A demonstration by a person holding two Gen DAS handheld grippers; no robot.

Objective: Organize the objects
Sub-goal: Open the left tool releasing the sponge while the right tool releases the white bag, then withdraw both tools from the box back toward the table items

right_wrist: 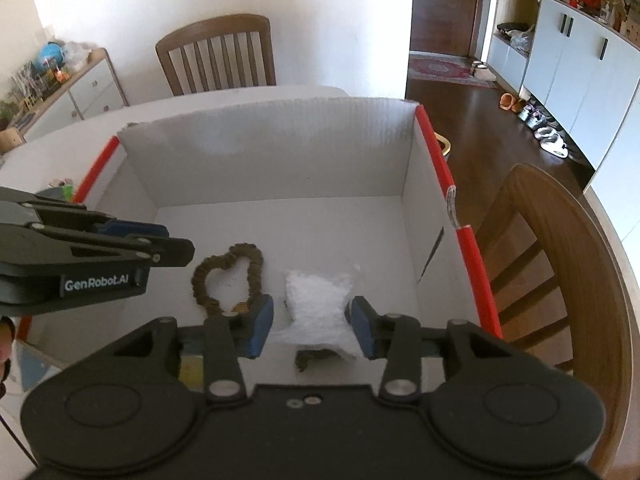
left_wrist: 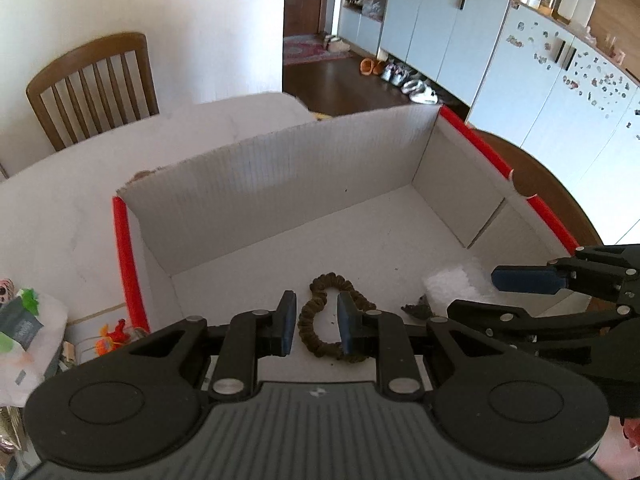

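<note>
A white cardboard box (left_wrist: pixel 280 180) (right_wrist: pixel 260 160) with red edges sits on the table. On its floor lies a brown scrunchie (left_wrist: pixel 316 320) (right_wrist: pixel 228 276) in a loop. Beside it rests a white crinkled foam piece (right_wrist: pixel 316 304) (left_wrist: pixel 448 284), with a small dark object (right_wrist: pixel 314 358) (left_wrist: pixel 418 310) at its near edge. My left gripper (left_wrist: pixel 317 312) (right_wrist: pixel 178 242) hovers over the scrunchie, its pads a small gap apart and holding nothing. My right gripper (right_wrist: pixel 312 322) (left_wrist: pixel 476 292) stands open around the foam piece, which lies on the floor with the pads off it.
Wooden chairs stand behind the table (left_wrist: pixel 92 80) (right_wrist: pixel 216 52) and at its right (right_wrist: pixel 560 260). Loose clutter (left_wrist: pixel 24 320) lies on the table left of the box. Cabinets (left_wrist: pixel 440 20) and shoes (left_wrist: pixel 400 76) line the far room.
</note>
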